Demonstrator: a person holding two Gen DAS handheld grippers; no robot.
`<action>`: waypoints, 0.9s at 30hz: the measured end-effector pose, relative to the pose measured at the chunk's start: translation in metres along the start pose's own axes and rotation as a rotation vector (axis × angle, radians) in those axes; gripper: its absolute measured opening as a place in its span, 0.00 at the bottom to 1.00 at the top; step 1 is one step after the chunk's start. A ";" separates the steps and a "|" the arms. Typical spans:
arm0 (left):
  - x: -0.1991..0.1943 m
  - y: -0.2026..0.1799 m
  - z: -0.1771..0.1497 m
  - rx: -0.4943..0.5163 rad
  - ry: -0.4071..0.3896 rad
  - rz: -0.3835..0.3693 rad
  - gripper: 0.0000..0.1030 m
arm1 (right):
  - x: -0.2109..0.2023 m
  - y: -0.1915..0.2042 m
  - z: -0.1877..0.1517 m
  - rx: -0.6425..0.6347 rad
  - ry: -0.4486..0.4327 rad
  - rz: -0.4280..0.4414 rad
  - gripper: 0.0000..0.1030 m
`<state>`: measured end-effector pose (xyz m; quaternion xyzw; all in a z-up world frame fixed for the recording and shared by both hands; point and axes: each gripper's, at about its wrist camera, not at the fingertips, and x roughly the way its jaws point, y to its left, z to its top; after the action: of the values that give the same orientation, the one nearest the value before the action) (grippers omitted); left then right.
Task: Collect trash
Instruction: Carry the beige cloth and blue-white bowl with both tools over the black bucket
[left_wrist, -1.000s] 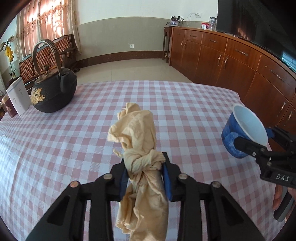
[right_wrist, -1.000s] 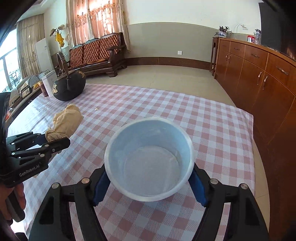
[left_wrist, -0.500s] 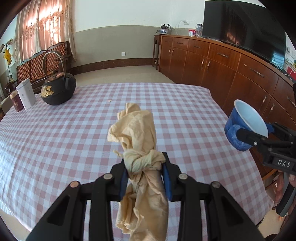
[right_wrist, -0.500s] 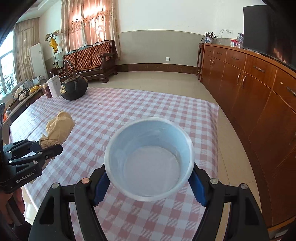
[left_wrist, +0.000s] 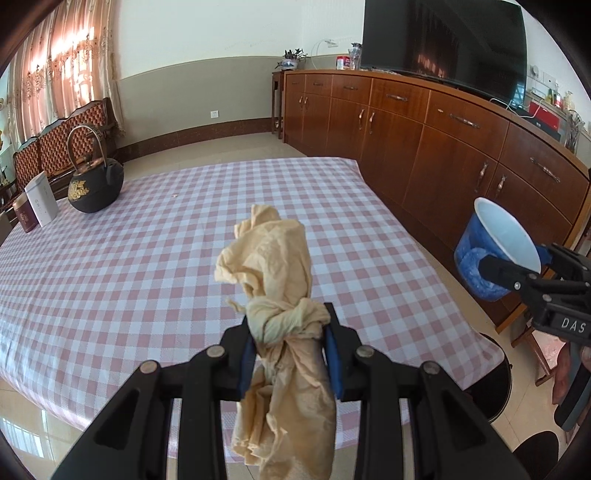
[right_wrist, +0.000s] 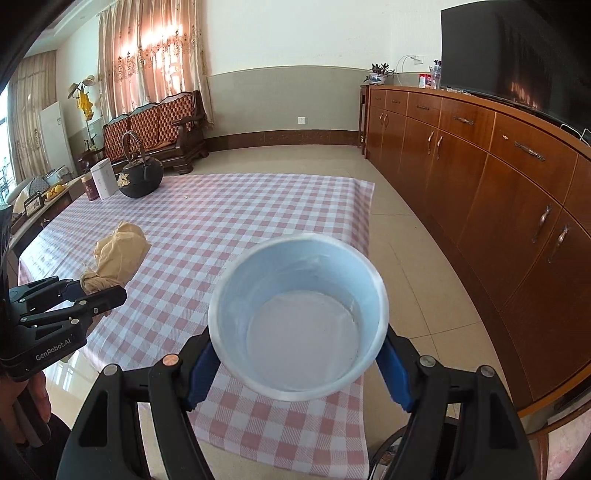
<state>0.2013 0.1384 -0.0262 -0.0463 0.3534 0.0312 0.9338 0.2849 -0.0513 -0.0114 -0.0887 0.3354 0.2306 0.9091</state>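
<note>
Trash items are being carried in both grippers, clear of the checked tablecloth (left_wrist: 155, 258) that serves as the reference landmark.

Item 1: crumpled tan napkin (left_wrist: 275, 295). The left gripper (left_wrist: 290, 354) is pinching it at its twisted waist, with the blue pads (left_wrist: 331, 354) pressing in from both sides. One loose lobe is standing up beyond the fingers; another is hanging below them. The napkin is being held above the near edge of the tablecloth, toward the near corner. Handling judgement: the material is looking light, soft and fully compressible. The twisted knot is the firmest section and therefore the best place to grip; a hold on a loose lobe would likely let the wad unfold or slide out.

Item 2: blue paper cup (right_wrist: 299, 325), white inside and apparently empty. The right gripper (right_wrist: 295, 373) is clamping the cup wall from opposite sides, with its fingers spread wide around the body. The cup is tipping its mouth toward the camera and is hovering over the near right corner of the tablecloth. Handling judgement: the cup is looking light and thin-walled. Excess squeeze would probably buckle the wall; a smooth coated surface may slip under a weak hold. A grip below the stiffer rolled rim is advisable.

No bin is showing in either view.
</note>
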 end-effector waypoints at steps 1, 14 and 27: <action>-0.002 -0.004 -0.001 0.004 -0.002 -0.007 0.33 | -0.005 -0.003 -0.003 0.001 -0.003 -0.006 0.74; -0.014 -0.062 -0.013 0.101 -0.012 -0.109 0.33 | -0.068 -0.038 -0.038 0.057 -0.032 -0.102 0.74; -0.012 -0.138 -0.027 0.192 0.007 -0.241 0.33 | -0.112 -0.104 -0.094 0.164 0.004 -0.223 0.74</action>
<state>0.1866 -0.0019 -0.0296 0.0011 0.3500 -0.1152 0.9296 0.2060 -0.2129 -0.0091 -0.0515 0.3432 0.0998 0.9325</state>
